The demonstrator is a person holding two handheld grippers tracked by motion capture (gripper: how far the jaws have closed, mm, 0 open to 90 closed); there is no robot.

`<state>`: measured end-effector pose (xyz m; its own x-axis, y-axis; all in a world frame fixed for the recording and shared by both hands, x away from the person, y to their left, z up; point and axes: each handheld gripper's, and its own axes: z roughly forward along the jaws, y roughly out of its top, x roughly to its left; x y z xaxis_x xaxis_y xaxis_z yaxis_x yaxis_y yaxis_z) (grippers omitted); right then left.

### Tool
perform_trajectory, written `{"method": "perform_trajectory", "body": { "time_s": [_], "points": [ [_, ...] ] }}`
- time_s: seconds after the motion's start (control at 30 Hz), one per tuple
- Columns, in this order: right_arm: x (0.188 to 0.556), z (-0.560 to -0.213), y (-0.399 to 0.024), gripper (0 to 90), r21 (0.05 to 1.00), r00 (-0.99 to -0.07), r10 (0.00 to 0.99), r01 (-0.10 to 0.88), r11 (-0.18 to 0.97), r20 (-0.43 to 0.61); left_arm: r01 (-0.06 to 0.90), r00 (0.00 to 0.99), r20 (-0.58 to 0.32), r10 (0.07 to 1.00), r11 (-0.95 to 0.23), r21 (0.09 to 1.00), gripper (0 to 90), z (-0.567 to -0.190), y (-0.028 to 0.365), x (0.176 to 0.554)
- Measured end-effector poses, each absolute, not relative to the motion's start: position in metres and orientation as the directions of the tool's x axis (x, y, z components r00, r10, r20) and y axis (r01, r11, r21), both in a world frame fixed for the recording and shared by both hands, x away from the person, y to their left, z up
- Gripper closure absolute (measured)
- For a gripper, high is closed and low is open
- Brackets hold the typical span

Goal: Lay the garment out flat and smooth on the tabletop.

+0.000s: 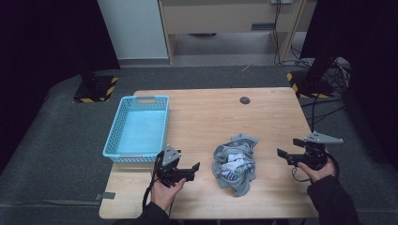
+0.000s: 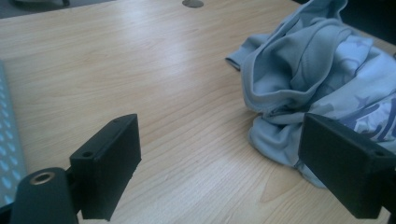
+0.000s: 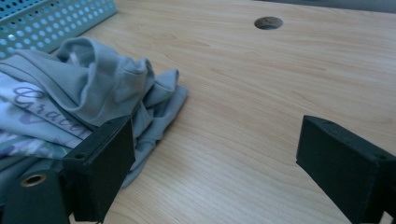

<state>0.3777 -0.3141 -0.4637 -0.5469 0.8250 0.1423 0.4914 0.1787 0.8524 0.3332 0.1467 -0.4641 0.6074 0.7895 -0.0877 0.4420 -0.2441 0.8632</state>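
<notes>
Wooden table (image 1: 263,117) – crumpled grey shirt (image 1: 234,163) between left gripper (image 1: 194,169) and right gripper (image 1: 287,148) – fingers spread wide, empty

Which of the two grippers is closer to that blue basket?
Left. The left gripper hovers just past the blue basket's near right corner. The right gripper sits across the table, beyond the crumpled grey garment.

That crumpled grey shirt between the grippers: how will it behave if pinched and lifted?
Likely floppy: the grey shirt lies in soft folds, so it should drape and unfurl from one pinch. Probably light, thin fabric. Pushed, it would probably bunch and drag on the wooden table, not slide whole.
</notes>
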Motion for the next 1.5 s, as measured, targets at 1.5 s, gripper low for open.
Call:
{"method": "perform_trajectory", "body": {
  "time_s": [1.5],
  "points": [
    [0.415, -0.473, -0.235, 39.0, 0.844, -0.713, 0.661, 0.487, 0.225, 0.235, 0.548, 0.714, -0.256, 0.651, -0.293, 0.784, 48.5, -0.507, 0.076, 0.401]
  ]
}}
